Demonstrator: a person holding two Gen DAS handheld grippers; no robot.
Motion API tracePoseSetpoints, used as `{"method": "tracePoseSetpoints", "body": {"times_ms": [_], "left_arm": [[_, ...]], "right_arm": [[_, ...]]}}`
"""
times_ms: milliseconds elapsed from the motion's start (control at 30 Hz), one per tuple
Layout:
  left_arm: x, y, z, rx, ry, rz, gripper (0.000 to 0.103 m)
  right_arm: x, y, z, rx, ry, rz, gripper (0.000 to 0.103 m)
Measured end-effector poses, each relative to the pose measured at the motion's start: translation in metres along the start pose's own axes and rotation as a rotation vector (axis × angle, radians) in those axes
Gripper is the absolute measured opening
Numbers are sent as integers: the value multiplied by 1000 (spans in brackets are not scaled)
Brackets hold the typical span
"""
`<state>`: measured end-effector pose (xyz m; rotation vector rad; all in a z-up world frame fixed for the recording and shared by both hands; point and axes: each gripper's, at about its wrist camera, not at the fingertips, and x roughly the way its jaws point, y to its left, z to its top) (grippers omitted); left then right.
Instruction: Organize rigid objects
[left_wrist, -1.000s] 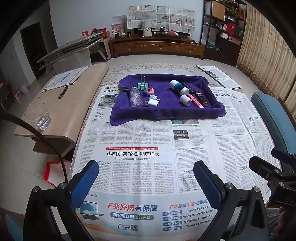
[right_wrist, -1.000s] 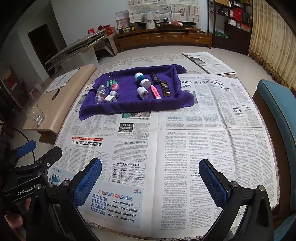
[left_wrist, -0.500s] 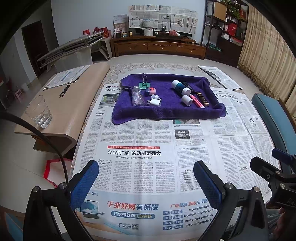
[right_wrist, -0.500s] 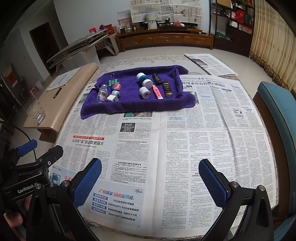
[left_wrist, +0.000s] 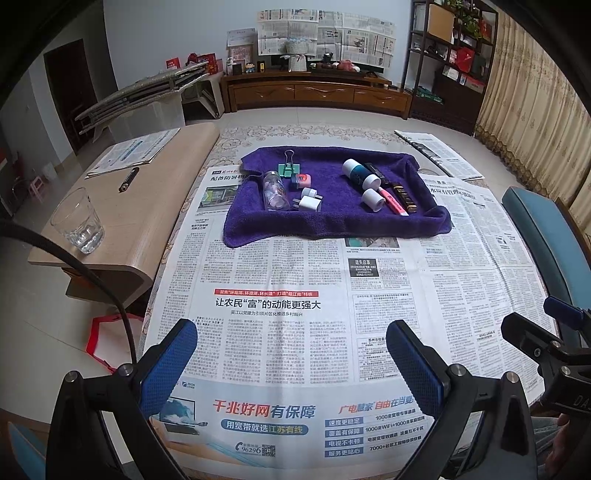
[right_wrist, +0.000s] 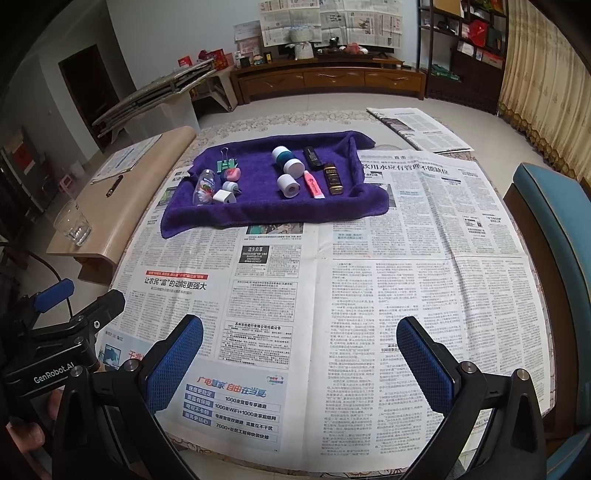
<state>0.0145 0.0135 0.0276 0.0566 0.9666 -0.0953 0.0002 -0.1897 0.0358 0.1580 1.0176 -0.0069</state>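
Observation:
A purple towel (left_wrist: 332, 218) (right_wrist: 266, 210) lies at the far end of the newspaper-covered table. On it are a clear small bottle (left_wrist: 275, 191), a green binder clip (left_wrist: 288, 168), a pink item (left_wrist: 303, 180), two white plugs (left_wrist: 308, 203), a teal-and-white tube (left_wrist: 360, 173), a white roll (left_wrist: 373, 199), a pink highlighter (left_wrist: 393, 201) and a dark lighter (left_wrist: 404, 197). My left gripper (left_wrist: 291, 354) is open and empty over the near edge. My right gripper (right_wrist: 299, 350) is open and empty too, also far from the towel.
A wooden side table (left_wrist: 122, 206) on the left holds a drinking glass (left_wrist: 78, 221), a pen (left_wrist: 128, 179) and papers. A teal chair (right_wrist: 554, 229) stands at the right. Newspapers (left_wrist: 295, 295) cover the table. A TV cabinet stands at the back.
Both grippers have shifted slightly, so the towel sits a little lower in view. Both stay open and empty; nothing on the towel moved.

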Motion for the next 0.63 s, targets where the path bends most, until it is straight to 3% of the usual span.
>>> {"method": "tracePoseSetpoints", "body": {"times_ms": [633], "left_arm": [[-2, -7, -3, 21, -20, 23, 103]], "right_arm": [[-2, -2, 0, -2, 0, -2, 103]]}}
